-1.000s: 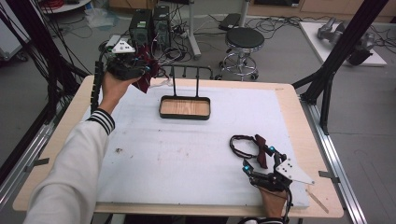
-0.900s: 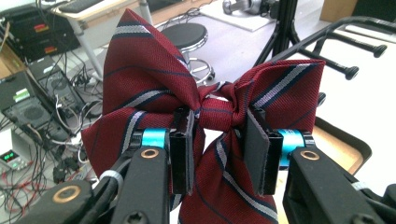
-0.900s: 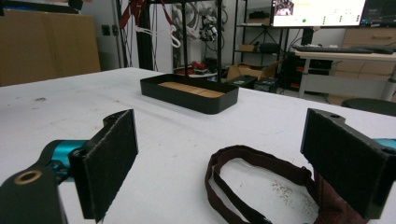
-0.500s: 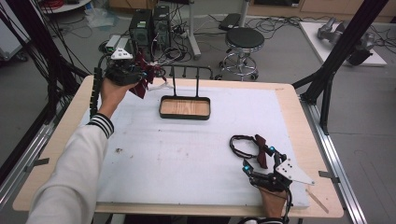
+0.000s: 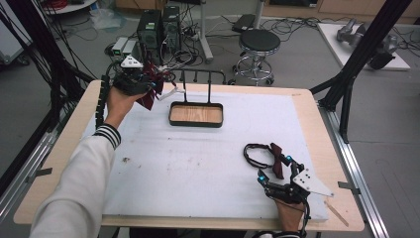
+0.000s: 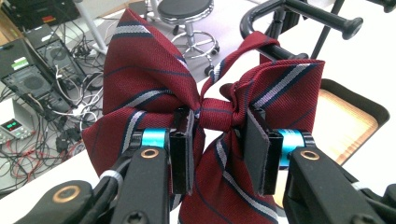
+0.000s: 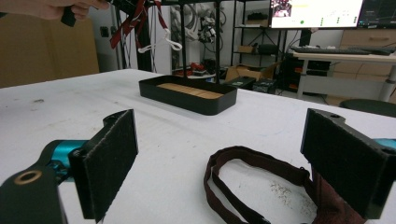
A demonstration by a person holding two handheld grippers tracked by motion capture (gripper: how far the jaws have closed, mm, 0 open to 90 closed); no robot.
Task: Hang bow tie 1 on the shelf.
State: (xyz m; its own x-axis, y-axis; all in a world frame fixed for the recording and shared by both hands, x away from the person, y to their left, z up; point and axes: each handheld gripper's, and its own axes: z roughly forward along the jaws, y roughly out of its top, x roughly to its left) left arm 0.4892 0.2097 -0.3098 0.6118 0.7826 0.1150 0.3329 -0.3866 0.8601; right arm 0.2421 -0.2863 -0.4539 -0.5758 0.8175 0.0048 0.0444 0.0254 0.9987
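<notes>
The left gripper (image 6: 217, 140) has its jaws clenched on the knot of a dark red striped bow tie (image 6: 205, 112), the black pads pinching the centre from both sides while the wings fan out above and below them. In the high view this left gripper (image 5: 141, 84) is held up in the person's left hand (image 5: 119, 99) over the far left corner of the worktop (image 5: 198, 163), the bow tie (image 5: 151, 94) hanging from it with a white strap trailing toward the black rack (image 5: 203, 79). In the left gripper view the tie sits just in front of a curved bar of that rack (image 6: 299, 14), though whether they touch I cannot tell. Below the rack stands a black tray with a wooden bottom (image 5: 196, 114).

The right gripper (image 7: 219, 158) has its jaws released and standing wide, with nothing pressed between the pads. It rests low at the near right of the worktop, seen in the high view as the right gripper (image 5: 280, 181) in the person's right hand (image 5: 289, 218). A second bow tie (image 5: 277, 158) with a dark looped band (image 7: 252, 182) lies on the white surface just ahead of it, the loop lying between the spread jaws and apart from both pads.
</notes>
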